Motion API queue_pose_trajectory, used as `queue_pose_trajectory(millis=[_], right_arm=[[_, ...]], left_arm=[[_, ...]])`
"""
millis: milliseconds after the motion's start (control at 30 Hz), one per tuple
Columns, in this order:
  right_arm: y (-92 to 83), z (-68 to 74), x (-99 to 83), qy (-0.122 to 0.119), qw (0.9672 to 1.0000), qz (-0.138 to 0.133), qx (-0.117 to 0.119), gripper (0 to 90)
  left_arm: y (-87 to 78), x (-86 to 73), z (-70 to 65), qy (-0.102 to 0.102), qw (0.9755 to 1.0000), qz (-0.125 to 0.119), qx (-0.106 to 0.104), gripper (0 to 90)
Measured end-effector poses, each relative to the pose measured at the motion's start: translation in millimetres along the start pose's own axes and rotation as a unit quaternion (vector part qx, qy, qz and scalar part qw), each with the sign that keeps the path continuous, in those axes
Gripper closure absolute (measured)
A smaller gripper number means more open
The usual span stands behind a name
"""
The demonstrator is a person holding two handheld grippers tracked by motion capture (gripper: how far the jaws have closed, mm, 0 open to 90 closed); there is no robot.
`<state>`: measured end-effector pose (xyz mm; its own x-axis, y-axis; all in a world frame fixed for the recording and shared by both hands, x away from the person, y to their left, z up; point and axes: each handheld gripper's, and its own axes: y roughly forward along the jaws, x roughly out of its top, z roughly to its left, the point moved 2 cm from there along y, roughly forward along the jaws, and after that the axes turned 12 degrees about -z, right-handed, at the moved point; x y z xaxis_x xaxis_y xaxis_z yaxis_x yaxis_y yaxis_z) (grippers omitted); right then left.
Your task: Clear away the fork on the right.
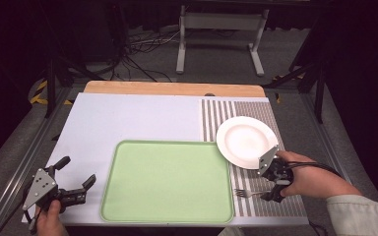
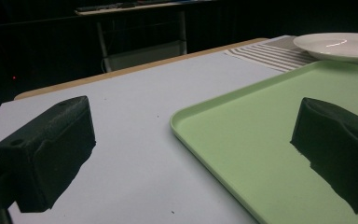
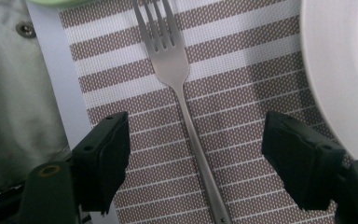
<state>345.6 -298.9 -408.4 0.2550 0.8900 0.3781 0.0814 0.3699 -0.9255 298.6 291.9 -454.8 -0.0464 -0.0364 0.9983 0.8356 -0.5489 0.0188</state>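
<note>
Hovering low over the striped placemat (image 1: 256, 196) at the desk's near right corner, the right tongs (image 3: 193, 154) stand spread on either side of the fork (image 3: 177, 93), whose handle runs up between the two jaws without either pad touching it. That fork lies flat on the placemat, tines pointing toward the green tray (image 1: 167, 182) and ending just short of its right rim; in the high view the fork (image 1: 246, 193) sits between the tray and the right hand (image 1: 305, 179). Bare mat shows on both sides of the handle. The white plate (image 1: 246, 142) lies just beyond the right tongs (image 1: 270, 191), mostly on the placemat, its left rim reaching to the tray's far right corner and perhaps over it; whether they touch I cannot tell. In the right tongs' own view the plate's rim (image 3: 340, 79) curves close beside one jaw.

The left tongs (image 1: 76, 182) are held at the desk's near left corner, spread wide with nothing between them, one jaw over the pale desk surface (image 2: 135, 116) and the other over the tray's near left part (image 2: 261, 140). A broad stretch of bare desk (image 1: 138, 118) lies beyond the tray, up to the wooden strip (image 1: 172, 88) along the far edge.

Both tray and plate hold nothing.
</note>
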Motion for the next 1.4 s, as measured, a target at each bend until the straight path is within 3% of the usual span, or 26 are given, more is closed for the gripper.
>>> queue_pose_trajectory(millis=[333, 600, 733, 800, 833, 1167, 1400], right_arm=[[4.1, 1.4, 0.8, -0.006, 1.0000, -0.002, -0.007, 34.7], [11.8, 2.2, 0.5, -0.053, 0.9980, 0.033, 0.000, 47.4], [17.8, 1.8, -1.2, -0.089, 0.9936, 0.069, 0.006, 57.3], [18.8, 1.9, -1.6, -0.093, 0.9928, 0.076, 0.008, 59.0], [20.7, 1.6, -1.6, -0.110, 0.9898, 0.090, 0.010, 63.6], [26.7, 2.2, -2.1, -0.148, 0.9815, 0.121, 0.017, 83.7], [27.9, 3.4, -1.3, -0.156, 0.9796, 0.126, 0.016, 84.6]], left_arm=[[0.1, 0.4, 0.2, 0.003, 1.0000, -0.002, 0.001, 0.3], [0.0, 0.5, 0.2, 0.003, 1.0000, -0.002, 0.001, 0.3], [-0.3, 0.7, 0.3, 0.004, 1.0000, -0.002, 0.001, 0.3], [-0.3, 0.7, 0.2, 0.003, 1.0000, -0.002, 0.002, 0.3], [-0.2, 0.6, 0.2, 0.003, 1.0000, -0.002, 0.002, 0.3], [-0.3, 0.6, 0.3, 0.003, 1.0000, -0.002, 0.002, 0.3], [-0.2, 0.5, 0.1, 0.003, 1.0000, -0.003, 0.002, 0.3]])
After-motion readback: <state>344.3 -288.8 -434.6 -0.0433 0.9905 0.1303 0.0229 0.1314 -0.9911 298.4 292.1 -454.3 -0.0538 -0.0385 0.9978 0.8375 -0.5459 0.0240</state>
